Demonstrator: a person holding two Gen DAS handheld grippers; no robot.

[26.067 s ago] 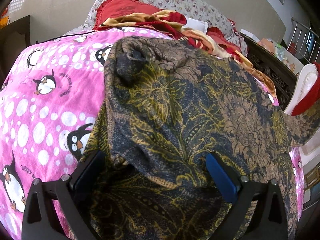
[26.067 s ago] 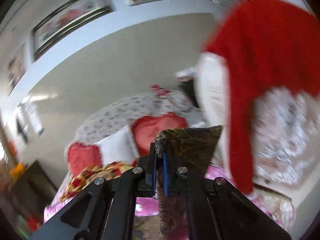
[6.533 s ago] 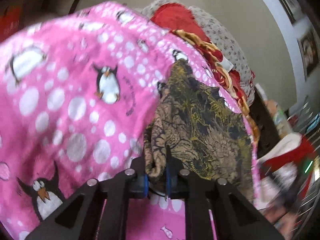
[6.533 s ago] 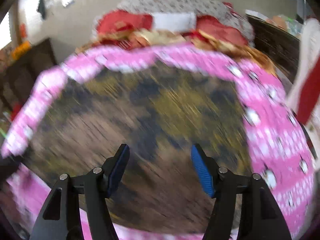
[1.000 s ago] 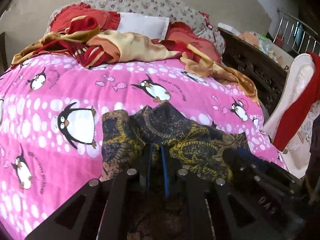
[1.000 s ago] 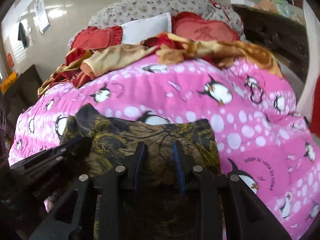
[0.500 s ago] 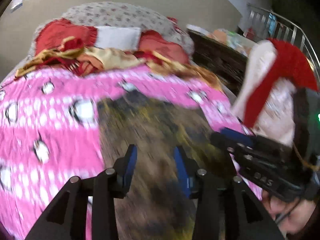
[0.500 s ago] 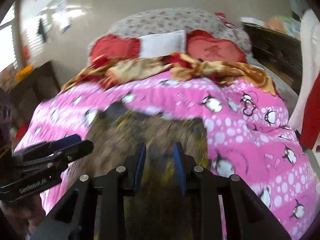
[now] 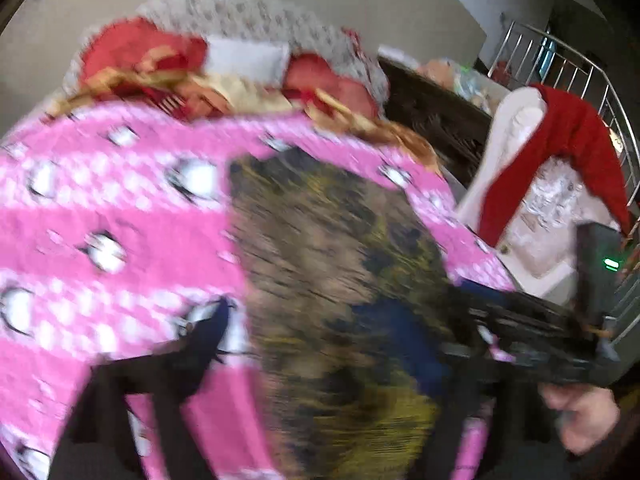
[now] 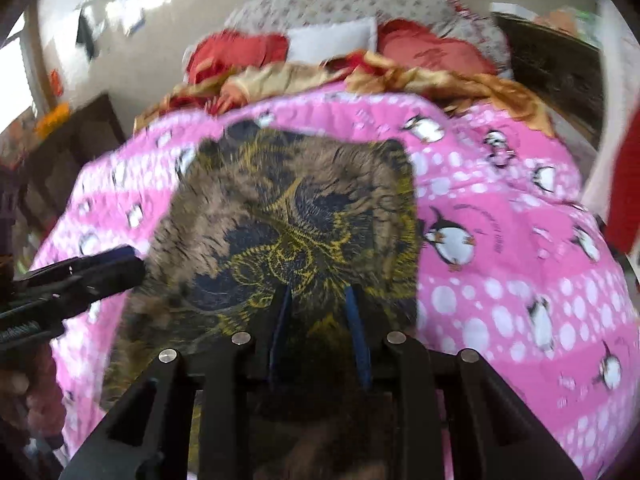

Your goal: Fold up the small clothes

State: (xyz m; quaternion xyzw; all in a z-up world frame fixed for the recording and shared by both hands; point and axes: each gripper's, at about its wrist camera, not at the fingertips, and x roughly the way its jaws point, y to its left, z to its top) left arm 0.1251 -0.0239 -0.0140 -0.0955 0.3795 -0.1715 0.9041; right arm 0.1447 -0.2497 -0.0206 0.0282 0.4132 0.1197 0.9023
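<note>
Big change from a second ago: the left gripper (image 9: 316,328) was pinched tight on the near edge of the batik cloth (image 10: 296,232), and now its jaws are opening wide with nothing pressed between the pads, just cloth lying under them. The cloth was a low bunched strip back then; now it lies spread out as one flat, roughly rectangular piece in the middle of the pink penguin blanket (image 10: 500,272), its near edge toward the bed's foot and its far edge well short of the pillows (the left wrist view is badly smeared, so fine detail is gone).

The right gripper (image 10: 318,308) shows a narrow gap between its blue pads, same as before. Cloth lies right under them, but I can't tell if they pinch any of it.

Counts: one batik cloth, two grippers, one pink blanket, two red pillows (image 10: 236,54) with one white pillow (image 10: 332,38) between them at the head, one rumpled gold-and-red throw (image 10: 436,76) across that end, one red garment (image 9: 560,152) hanging off to the right of the bed.
</note>
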